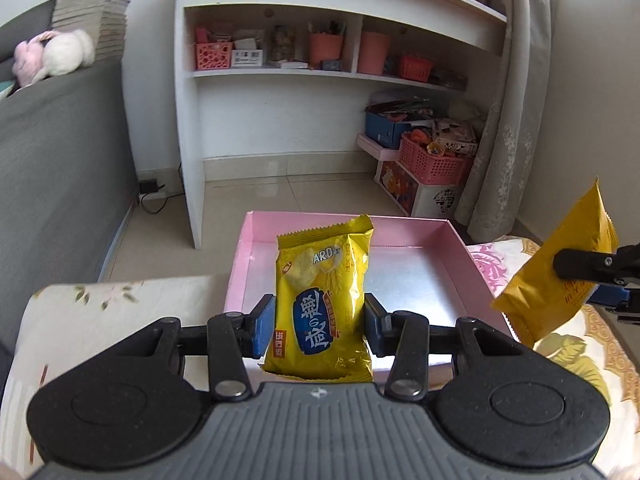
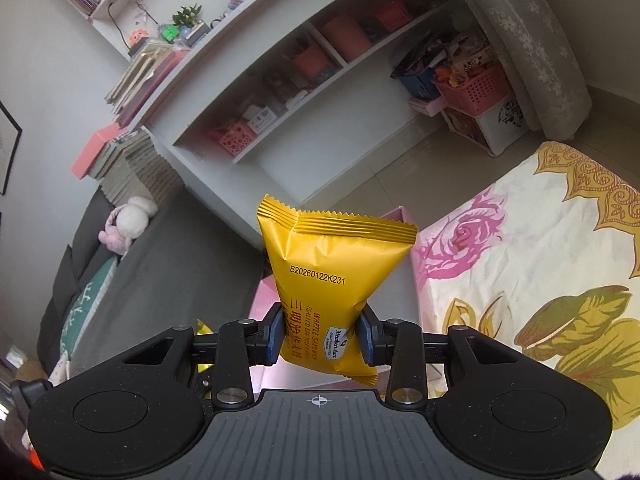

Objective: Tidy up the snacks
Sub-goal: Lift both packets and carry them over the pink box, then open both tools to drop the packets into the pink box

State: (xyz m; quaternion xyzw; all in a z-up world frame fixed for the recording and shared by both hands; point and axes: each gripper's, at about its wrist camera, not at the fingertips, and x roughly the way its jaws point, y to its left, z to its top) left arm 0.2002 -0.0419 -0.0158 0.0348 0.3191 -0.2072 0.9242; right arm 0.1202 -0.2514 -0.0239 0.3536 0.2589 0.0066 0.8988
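— Both sets of fingers are clamped. The left gripper (image 1: 319,326) pinches the yellow chip bag (image 1: 323,304) at its waist, held upright over the near edge of the pink box (image 1: 456,264).

— And the right gripper (image 2: 320,338)?

— Clamped on the orange waffle sandwich pack (image 2: 334,280), low on the pack, so most of it stands above the fingers. From the left camera that pack (image 1: 556,276) hangs tilted just right of the pink box, not yet over it.

— What could go wrong?

— I'd guess the packs are puffed with air and slippery, so a squeeze at the waist could let one slide or twist out. And if the right hand lets go where it is, the pack likely lands on the flowered cloth (image 2: 520,264) beside the pink box, or catches its wall.

— Anything in the box?

— What shows of its silvery floor is bare; the chip bag hides the near part. Behind the box, the shelves (image 1: 320,72) hold pink baskets, too cluttered to read.
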